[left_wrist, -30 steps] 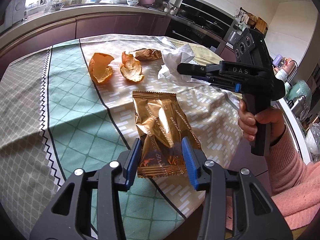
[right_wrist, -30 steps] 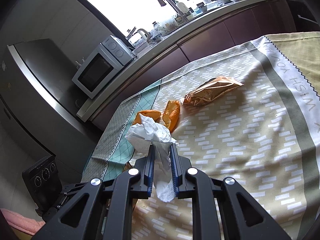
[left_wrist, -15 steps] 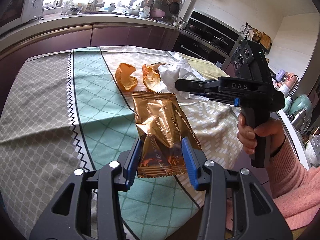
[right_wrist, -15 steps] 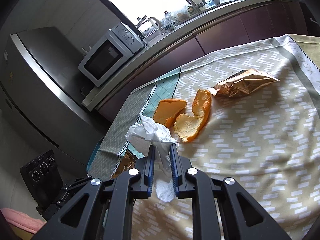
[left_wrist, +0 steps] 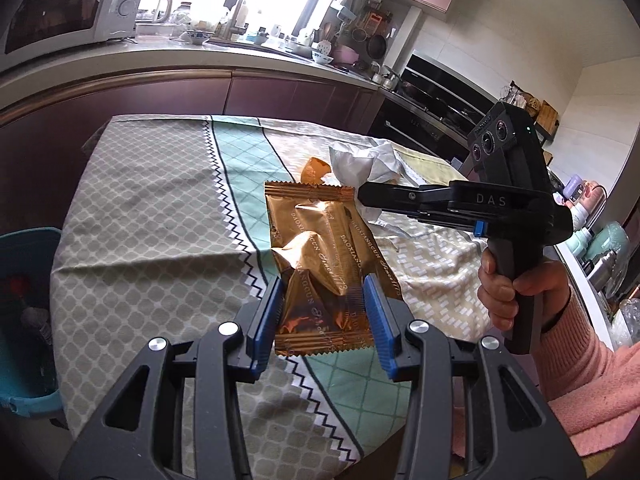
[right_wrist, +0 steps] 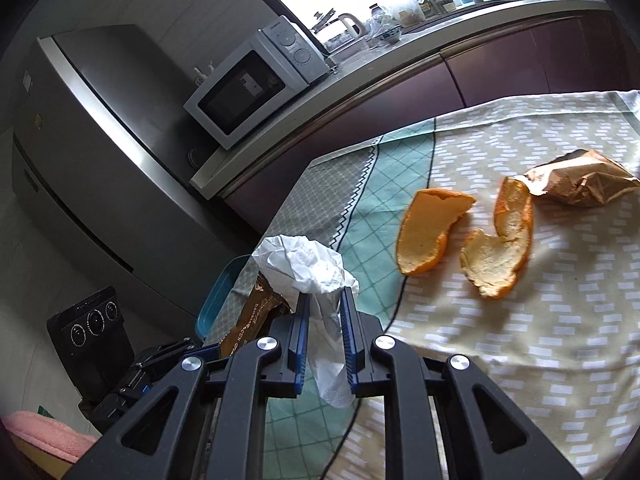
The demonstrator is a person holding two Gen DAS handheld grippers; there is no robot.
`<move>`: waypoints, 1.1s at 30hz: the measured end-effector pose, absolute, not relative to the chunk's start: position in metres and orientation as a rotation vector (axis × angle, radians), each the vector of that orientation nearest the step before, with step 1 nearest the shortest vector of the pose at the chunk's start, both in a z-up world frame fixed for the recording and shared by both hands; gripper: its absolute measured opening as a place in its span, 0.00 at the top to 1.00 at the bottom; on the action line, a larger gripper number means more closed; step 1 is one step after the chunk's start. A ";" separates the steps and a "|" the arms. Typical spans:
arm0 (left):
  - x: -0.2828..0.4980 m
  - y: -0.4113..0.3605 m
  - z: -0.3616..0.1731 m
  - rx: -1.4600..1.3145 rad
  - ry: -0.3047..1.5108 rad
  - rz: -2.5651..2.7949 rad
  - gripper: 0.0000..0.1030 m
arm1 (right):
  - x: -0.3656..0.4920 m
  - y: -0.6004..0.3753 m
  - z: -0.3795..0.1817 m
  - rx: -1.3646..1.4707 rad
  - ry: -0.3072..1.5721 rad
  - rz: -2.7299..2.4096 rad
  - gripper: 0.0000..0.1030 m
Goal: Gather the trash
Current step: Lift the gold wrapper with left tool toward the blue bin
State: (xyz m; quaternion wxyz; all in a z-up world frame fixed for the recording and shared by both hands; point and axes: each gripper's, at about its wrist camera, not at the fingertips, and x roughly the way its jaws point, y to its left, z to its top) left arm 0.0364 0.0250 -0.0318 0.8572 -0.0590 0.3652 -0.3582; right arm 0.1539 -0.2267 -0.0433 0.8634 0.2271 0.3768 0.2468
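The left gripper (left_wrist: 324, 312) clamps a gold snack wrapper (left_wrist: 326, 256) above the patterned tablecloth (left_wrist: 152, 208); beside it, the right gripper (left_wrist: 362, 196) (held by a pink-sleeved hand (left_wrist: 516, 284)) carries crumpled tissue (left_wrist: 362, 160).

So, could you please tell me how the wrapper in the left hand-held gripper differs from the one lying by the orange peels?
The held wrapper is flat and sealed at the end nearest the camera; the lying wrapper is crumpled and torn open. The held wrapper is clamped in the left hand-held gripper, off the tablecloth; the lying wrapper rests there, touching a peel. Both are shiny bronze foil.
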 end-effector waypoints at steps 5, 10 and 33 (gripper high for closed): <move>0.035 0.061 -0.026 -0.149 0.751 -0.694 0.60 | 0.164 -0.195 -0.039 0.452 0.796 0.583 0.85; 0.033 0.095 -0.022 -0.164 0.739 -0.621 0.60 | 0.174 -0.164 -0.036 0.438 0.805 0.652 0.85; 0.037 0.176 -0.022 -0.232 0.734 -0.451 0.60 | 0.190 -0.137 -0.046 0.322 0.854 0.514 0.59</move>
